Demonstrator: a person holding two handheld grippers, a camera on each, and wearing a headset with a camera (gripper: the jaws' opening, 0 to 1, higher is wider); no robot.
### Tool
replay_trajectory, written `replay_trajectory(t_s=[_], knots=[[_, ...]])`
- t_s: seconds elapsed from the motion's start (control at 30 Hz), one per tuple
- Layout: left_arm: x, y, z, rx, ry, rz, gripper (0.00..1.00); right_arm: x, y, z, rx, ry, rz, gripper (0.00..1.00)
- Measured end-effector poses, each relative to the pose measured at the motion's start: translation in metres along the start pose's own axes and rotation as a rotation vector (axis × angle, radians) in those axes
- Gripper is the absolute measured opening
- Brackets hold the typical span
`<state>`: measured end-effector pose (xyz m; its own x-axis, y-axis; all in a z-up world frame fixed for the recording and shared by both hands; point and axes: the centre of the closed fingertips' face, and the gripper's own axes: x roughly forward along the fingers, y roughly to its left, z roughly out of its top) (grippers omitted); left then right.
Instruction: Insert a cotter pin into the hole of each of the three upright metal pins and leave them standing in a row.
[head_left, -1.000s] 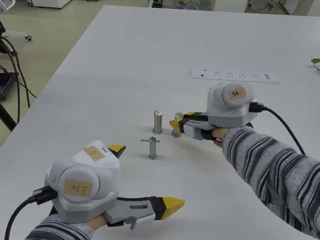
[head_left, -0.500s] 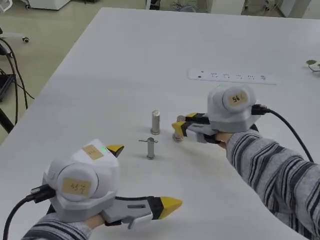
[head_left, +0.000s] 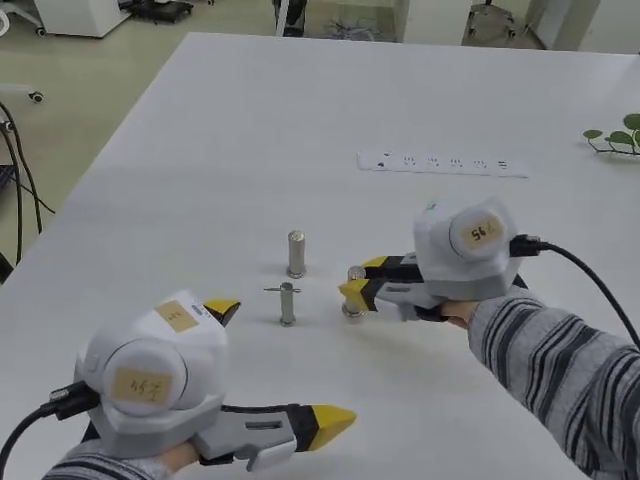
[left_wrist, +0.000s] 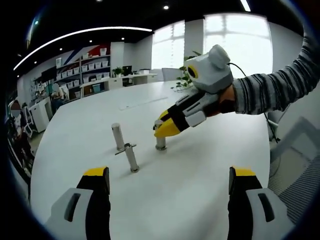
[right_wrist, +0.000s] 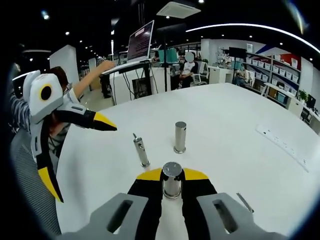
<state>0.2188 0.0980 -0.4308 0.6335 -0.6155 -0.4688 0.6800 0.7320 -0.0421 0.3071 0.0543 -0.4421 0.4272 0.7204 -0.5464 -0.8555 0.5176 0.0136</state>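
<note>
Held pin (right_wrist: 172, 181): upright on the table (head_left: 200, 150), clamped in the right gripper (head_left: 356, 284)
Fitted pin (head_left: 287, 303): near, upright, cotter pin (head_left: 283, 289) through it
Plain pin (head_left: 296, 253): upright behind
Loose cotter pin (right_wrist: 244, 202): flat by the jaws, right gripper view
Left gripper (left_wrist: 169, 172): jaws spread, empty

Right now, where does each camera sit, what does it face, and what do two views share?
Head view: headset, looking down at the table; left hand-held gripper, right hand-held gripper, striped sleeve show.
Left gripper view: on the left one, facing the right one; open jaws show.
Right gripper view: on the right one, facing the clamped metal pin; jaws flank it.
Shared: all see the cotter-pinned metal pin.
</note>
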Motion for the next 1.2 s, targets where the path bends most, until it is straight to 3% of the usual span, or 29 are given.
replay_trajectory(t_s=[0.27, 0.73, 0.9, 1.2], knots=[[-0.003, -0.010, -0.001, 0.024, 0.001, -0.019, 0.99, -0.011, 0.017, -0.015, -0.047, 0.022, 0.059, 0.08], [-0.005, -0.012, -0.001, 0.024, -0.004, -0.014, 0.99, -0.025, 0.037, -0.032, -0.097, 0.035, 0.139, 0.08], [-0.006, -0.013, -0.002, 0.021, -0.005, -0.013, 0.99, -0.027, 0.039, -0.034, -0.103, 0.029, 0.146, 0.08], [-0.006, -0.013, -0.005, 0.019, 0.007, -0.013, 0.99, -0.028, 0.039, -0.034, -0.118, 0.033, 0.112, 0.09]])
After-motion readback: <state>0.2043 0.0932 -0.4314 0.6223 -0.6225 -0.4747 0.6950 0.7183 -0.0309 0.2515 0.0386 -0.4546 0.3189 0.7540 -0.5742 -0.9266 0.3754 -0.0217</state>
